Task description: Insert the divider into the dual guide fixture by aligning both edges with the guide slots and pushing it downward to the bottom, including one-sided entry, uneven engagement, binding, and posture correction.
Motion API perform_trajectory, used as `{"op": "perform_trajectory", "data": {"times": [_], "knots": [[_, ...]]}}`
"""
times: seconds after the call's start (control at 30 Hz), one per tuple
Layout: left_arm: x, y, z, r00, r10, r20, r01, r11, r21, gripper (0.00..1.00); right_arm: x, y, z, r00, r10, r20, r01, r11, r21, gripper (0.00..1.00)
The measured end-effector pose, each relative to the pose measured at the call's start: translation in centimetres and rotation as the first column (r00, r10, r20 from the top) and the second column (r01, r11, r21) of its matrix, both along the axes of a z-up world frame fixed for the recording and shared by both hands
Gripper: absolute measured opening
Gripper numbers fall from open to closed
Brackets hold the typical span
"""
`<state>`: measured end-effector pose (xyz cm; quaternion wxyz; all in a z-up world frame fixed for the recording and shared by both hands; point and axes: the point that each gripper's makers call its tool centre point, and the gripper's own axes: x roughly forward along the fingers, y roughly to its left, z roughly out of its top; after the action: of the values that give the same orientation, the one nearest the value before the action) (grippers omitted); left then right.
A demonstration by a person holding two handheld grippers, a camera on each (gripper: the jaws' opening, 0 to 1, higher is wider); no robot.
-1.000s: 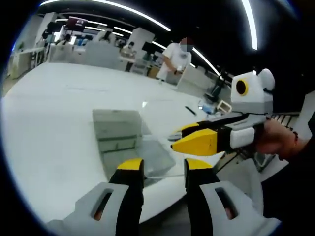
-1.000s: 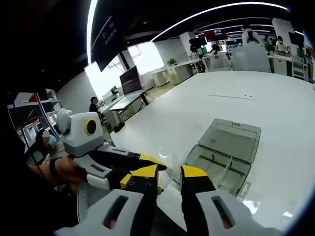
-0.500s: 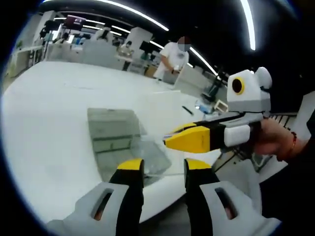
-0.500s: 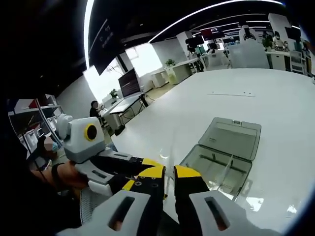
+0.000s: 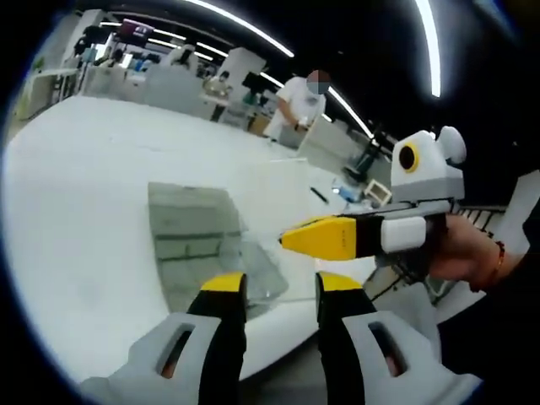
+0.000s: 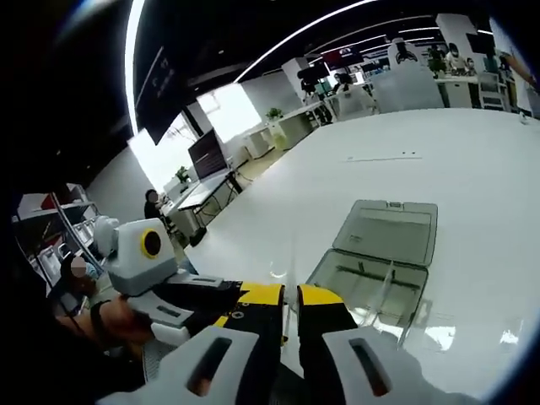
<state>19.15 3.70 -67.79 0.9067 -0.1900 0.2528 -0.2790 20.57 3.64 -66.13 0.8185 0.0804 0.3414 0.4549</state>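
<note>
The clear plastic fixture box [image 5: 196, 240] lies on the white table [image 5: 76, 194] with its lid folded back; the box [image 6: 367, 283] has thin upright ribs inside. A transparent divider sheet [image 5: 274, 198] hangs upright above the box's near right side. My right gripper [image 5: 291, 240] reaches in from the right, its yellow tips pressed together on the sheet's edge. In the right gripper view its jaws [image 6: 289, 295] stand almost together, a thin clear edge between them. My left gripper [image 5: 280, 284] is open just in front of the sheet's lower edge, holding nothing. It also shows low and left [image 6: 240, 297].
The table's near edge [image 5: 295, 337] runs just below the box. A hand [image 5: 464, 253] holds the right gripper. A person in white [image 5: 302, 105] stands beyond the table; another sits at a desk [image 6: 154, 207]. Desks and chairs line the far side.
The right gripper's jaws have drawn from a clear gap to nearly together on the sheet. In the left gripper view its tips sit a little higher and further left. The left jaws keep their gap.
</note>
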Motion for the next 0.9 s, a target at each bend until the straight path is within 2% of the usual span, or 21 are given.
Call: {"op": "perform_trajectory", "data": {"times": [0.1, 0.43, 0.6, 0.8, 0.9], "knots": [[-0.03, -0.07, -0.12, 1.000, -0.003, -0.010, 0.003, 1.000, -0.010, 0.30, 0.13, -0.04, -0.15, 1.000, -0.022, -0.022, 0.022, 1.000, 0.003, 0.01], [0.26, -0.35, -0.04, 1.000, 0.007, -0.010, -0.007, 0.999, -0.031, 0.30, 0.40, 0.06, 0.08, 0.999, -0.033, -0.005, 0.033, 0.999, -0.014, 0.01], [0.38, -0.36, 0.13, 1.000, 0.007, -0.019, -0.008, 0.999, -0.051, 0.30, 0.57, 0.04, 0.23, 0.999, -0.044, -0.018, 0.044, 0.999, 0.009, 0.01], [0.20, -0.52, -0.19, 0.999, 0.005, -0.043, -0.008, 0.997, -0.075, 0.30, 0.59, -0.12, -0.15, 0.999, -0.052, -0.013, 0.052, 0.998, -0.022, 0.01], [0.16, -0.46, -0.23, 0.999, 0.001, -0.041, -0.004, 0.997, -0.071, 0.31, 0.64, -0.12, -0.23, 0.997, -0.065, -0.029, 0.064, 0.998, -0.026, 0.00]]}}
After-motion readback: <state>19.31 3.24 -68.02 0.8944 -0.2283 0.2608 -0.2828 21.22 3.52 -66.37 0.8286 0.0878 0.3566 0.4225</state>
